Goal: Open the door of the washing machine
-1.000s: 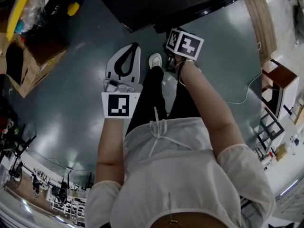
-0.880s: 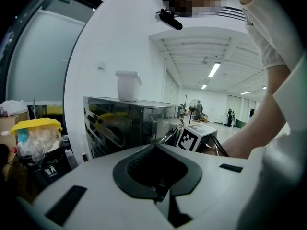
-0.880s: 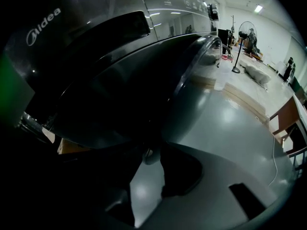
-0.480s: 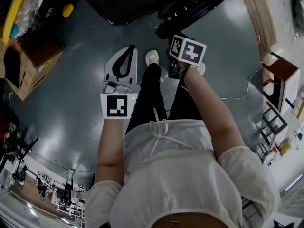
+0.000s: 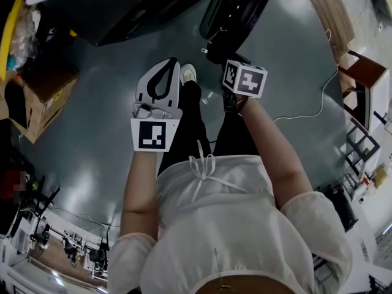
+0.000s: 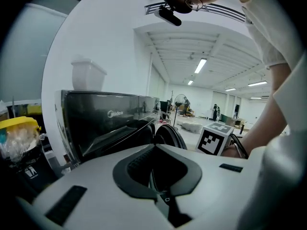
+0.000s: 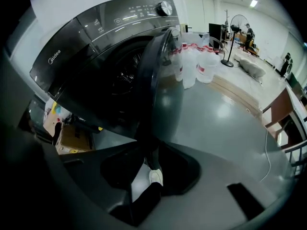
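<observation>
One dark grey front-loading washing machine (image 5: 141,8) stands at eleven o'clock in the head view, its single round door (image 5: 236,14) swung wide open at twelve.
The door stands upright on edge. Seen from above, its long axis runs from one o'clock down toward the centre. Of the two grippers, the right gripper (image 7: 149,147) has just been closing its jaws; they sit nearly together, with only floor (image 7: 216,114) and a shoe (image 7: 155,176) showing between them. Whether its tips touch the door's rim cannot be told. The left gripper (image 5: 174,61), at nine o'clock of the right, has its jaws together on nothing.
</observation>
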The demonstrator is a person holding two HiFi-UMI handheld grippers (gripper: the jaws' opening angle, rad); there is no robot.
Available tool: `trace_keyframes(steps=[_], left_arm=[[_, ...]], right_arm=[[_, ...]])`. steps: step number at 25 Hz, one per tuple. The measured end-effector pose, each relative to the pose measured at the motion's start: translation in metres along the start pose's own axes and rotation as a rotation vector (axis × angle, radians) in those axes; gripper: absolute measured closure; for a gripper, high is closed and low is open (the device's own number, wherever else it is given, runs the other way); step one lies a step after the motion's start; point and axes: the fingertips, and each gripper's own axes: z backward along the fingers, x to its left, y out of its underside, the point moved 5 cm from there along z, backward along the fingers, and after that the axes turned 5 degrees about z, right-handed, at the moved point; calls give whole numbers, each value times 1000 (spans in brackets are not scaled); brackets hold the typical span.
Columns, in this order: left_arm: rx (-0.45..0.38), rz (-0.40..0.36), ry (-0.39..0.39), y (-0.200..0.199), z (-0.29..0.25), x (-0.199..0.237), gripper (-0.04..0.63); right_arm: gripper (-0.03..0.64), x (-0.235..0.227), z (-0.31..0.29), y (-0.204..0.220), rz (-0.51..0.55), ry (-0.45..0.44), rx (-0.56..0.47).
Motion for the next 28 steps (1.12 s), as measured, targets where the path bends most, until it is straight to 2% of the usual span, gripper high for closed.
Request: trace_keyframes(steps=[6, 9, 12, 20, 28], left_arm=[[13, -28, 44, -2, -27, -44, 574], [20, -53, 65, -2, -43, -78, 574], [21, -43, 87, -3, -62, -113, 574], [39, -41, 126, -3, -101, -194, 574], [47, -52, 152, -6, -146, -248, 574]], right_arm=[[526, -50, 13, 12, 4, 10, -16], [528, -86, 24, 17, -15, 9, -16], [531, -127, 34, 19, -9, 23, -20], [537, -225, 57, 10, 55, 70, -49], [531, -298, 68, -7, 75, 69, -77]])
